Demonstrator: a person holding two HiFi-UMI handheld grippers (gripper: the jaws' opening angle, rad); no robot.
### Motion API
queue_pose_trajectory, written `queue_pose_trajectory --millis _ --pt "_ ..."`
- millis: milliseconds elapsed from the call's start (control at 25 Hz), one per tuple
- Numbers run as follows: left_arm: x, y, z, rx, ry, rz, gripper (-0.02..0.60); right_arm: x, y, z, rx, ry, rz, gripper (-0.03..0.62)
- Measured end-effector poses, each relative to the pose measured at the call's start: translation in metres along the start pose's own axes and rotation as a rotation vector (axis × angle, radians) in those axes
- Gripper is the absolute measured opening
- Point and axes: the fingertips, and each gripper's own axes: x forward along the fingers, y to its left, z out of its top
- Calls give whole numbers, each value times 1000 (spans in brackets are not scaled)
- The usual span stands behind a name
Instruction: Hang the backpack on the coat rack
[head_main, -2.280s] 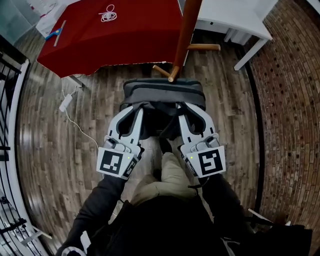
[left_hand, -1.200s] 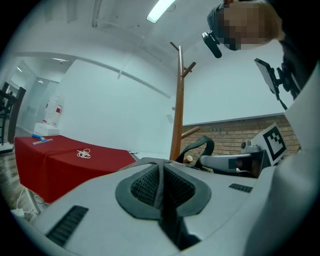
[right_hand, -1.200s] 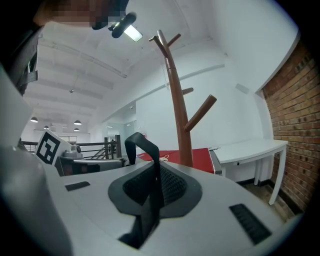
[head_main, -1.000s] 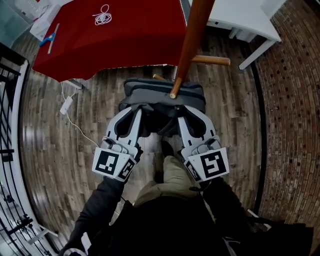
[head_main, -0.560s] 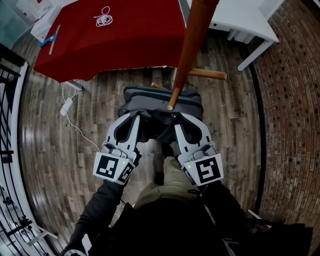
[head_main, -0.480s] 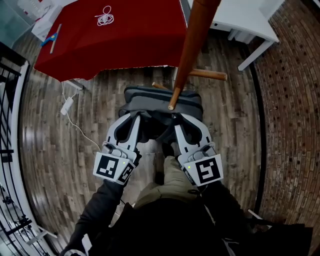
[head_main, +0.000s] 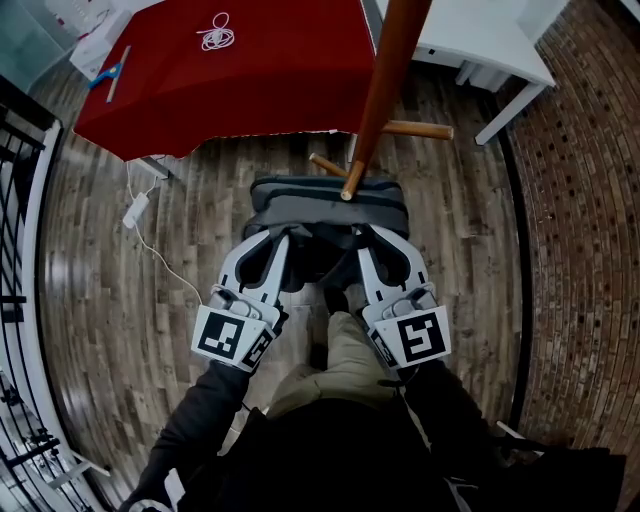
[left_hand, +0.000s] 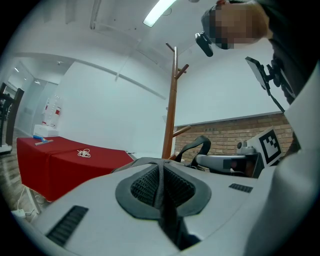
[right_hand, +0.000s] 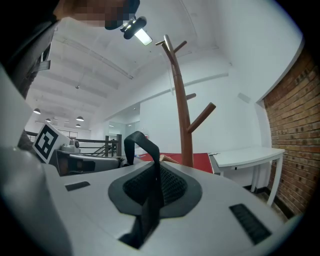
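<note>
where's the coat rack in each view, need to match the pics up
Head view: coat rack slants down from top centre, ending at the backpack's far edge.
Left gripper view: coat rack upright, just right of centre.
Right gripper view: coat rack upright, branched, just right of centre.
Shared landmark: red-covered table.
</note>
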Motion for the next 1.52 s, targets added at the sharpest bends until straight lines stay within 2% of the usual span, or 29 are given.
queue_pose_trajectory --millis 280,480,600,720,840,1000,1160,1320,1520 --pt "-31 -31 3 -11 26 -9 35 -37 16 13 -4 -4 11 20" --pt "-69 -65 28 -2 1 -11 35 -79 37 39 -9 -41 -10 20" --pt "-92 -88 66 31 -42 -43 35 -106 53 76 -29 -79 -8 20" --pt "-104 -104 120 50 -107 -75 35 -125 65 127 -73 -134 7 20" --pt "-110 -115 177 76 -179 -81 35 -137 73 184 -106 -205 15 20" --pt "-110 -124 245 148 -270 -76 35 -138 72 251 -140 -303 3 20" --pt "-98 -123 286 186 -328 -70 37 -128 64 293 -174 -347 5 20" --pt "-74 -110 323 188 -369 -65 37 -103 49 328 -185 -357 10 20" --pt "-39 -106 349 178 -332 -76 37 -82 19 354 -185 -337 2 20"
